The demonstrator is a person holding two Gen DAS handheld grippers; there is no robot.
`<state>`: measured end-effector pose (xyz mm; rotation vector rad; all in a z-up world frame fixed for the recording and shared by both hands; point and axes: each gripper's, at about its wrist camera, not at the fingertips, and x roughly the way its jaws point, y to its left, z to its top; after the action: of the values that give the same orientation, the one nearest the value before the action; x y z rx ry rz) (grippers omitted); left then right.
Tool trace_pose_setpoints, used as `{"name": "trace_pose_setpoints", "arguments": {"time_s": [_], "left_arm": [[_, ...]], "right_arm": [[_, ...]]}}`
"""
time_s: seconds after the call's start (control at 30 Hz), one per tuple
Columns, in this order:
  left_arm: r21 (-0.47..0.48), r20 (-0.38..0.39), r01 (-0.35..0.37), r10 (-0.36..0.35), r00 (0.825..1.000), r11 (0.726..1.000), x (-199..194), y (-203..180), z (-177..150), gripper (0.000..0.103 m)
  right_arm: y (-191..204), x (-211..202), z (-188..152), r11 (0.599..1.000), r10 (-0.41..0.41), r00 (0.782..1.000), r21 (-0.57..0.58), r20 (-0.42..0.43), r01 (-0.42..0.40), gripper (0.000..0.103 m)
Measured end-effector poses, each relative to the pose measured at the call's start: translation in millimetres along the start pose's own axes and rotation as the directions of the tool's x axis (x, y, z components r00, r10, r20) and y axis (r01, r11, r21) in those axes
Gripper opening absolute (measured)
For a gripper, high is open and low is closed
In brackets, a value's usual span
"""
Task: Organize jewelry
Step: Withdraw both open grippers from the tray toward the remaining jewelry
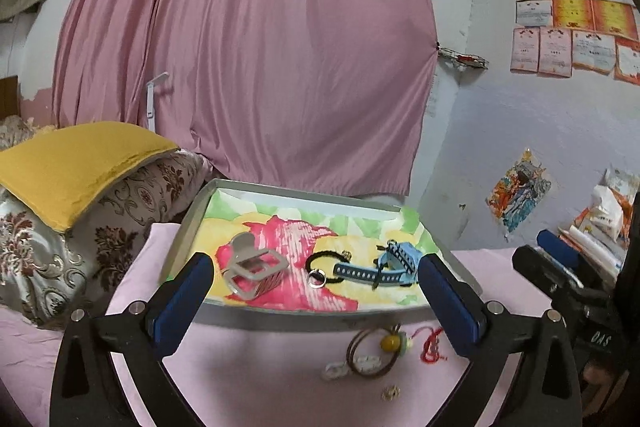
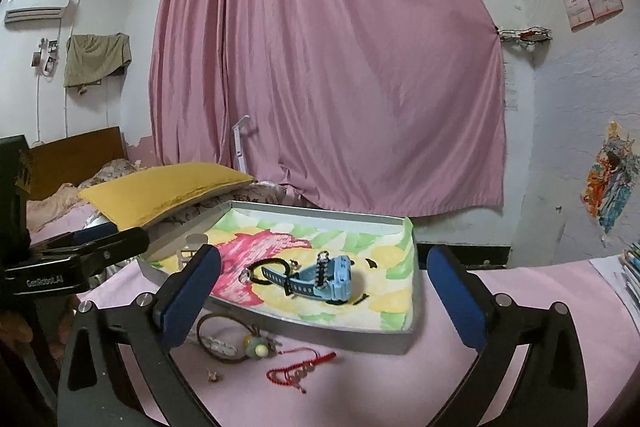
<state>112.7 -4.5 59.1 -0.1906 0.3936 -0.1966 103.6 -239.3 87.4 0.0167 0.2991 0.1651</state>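
Hard to make out: tiny gold piece and pale clips at 6 o'clock on the pink bed. Hair clip partly hidden behind a finger in the right view. Left claw and right claw spread wide, empty. In the tray: blue watch, black hair tie. Outside, near its front wall: brown bracelet, red cord. Pink curtain at 12 o'clock, yellow pillow at 9.

A pink-sheeted bed carries a shallow tray, brown bangle, red cord bracelet and yellow pillow.
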Motion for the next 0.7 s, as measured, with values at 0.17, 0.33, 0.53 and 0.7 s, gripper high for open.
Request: {"name": "trace_pose_setpoints", "arguments": {"time_s": [0.17, 0.33, 0.53, 0.7], "left_arm": [[0.027, -0.009, 0.001, 0.000, 1.000, 1.000, -14.9, -0.9, -9.7, 0.102], [0.064, -0.045, 0.001, 0.002, 0.999, 0.998, -24.0, -2.1, -18.0, 0.102], [0.078, -0.117, 0.011, -0.001, 0.993, 0.997, -22.3, -0.8, -24.3, 0.102], [0.071, -0.221, 0.043, -0.026, 0.975, 0.997, -11.7, -0.6, -33.3, 0.102]], "right_arm": [[-3.7, -9.5, -6.8, 1.000, -0.012, 1.000, -0.011, -0.023, 0.011, 0.101], [-4.3, -16.6, -12.7, 0.998, -0.015, 0.998, -0.069, -0.067, 0.011, 0.101], [-1.5, -12.4, -19.2, 0.992, 0.003, 0.988, -0.126, -0.155, -0.023, 0.101], [-1.3, -2.7, -25.5, 0.990, 0.034, 0.968, -0.124, -0.247, -0.066, 0.101]]}}
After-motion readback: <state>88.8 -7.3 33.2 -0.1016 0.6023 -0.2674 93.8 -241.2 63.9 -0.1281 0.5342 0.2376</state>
